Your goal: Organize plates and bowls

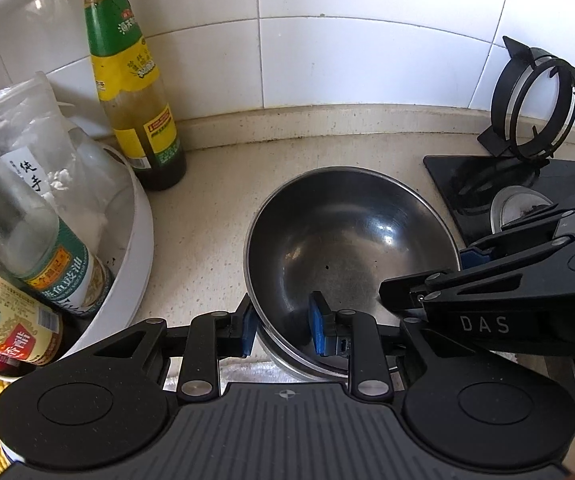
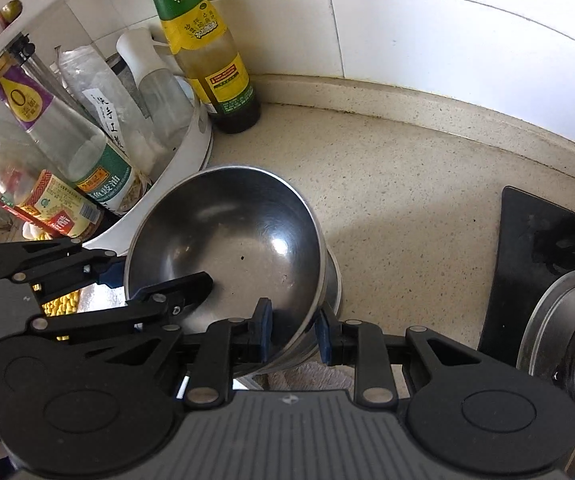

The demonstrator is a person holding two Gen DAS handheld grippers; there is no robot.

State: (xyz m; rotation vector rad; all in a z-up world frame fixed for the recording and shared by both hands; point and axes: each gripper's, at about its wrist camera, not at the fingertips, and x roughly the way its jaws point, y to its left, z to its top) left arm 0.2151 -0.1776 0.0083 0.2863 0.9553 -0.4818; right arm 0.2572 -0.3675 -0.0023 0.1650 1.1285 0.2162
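Note:
A steel bowl [image 1: 347,232] [image 2: 227,232] is tilted over the beige counter, and both grippers hold it by the rim. My left gripper [image 1: 283,320] is shut on the near rim, one blue pad inside and one outside. My right gripper [image 2: 293,328] is shut on the rim at the opposite side in the same way. Each gripper shows in the other's view: the right gripper [image 1: 431,276] at the bowl's right edge, the left gripper [image 2: 155,280] at its left edge. A second steel bowl [image 1: 287,364] [image 2: 329,284] sits right under the held one; I cannot tell whether they touch.
A white round tray [image 1: 139,248] [image 2: 195,148] crowded with bottles stands to the left. A tall sauce bottle [image 1: 135,92] [image 2: 211,52] stands by the tiled wall. A black gas stove [image 1: 471,184] [image 2: 527,264] is on the right, with a pan support ring [image 1: 535,108] leaning at the wall. A white cloth [image 2: 307,376] lies under the bowls.

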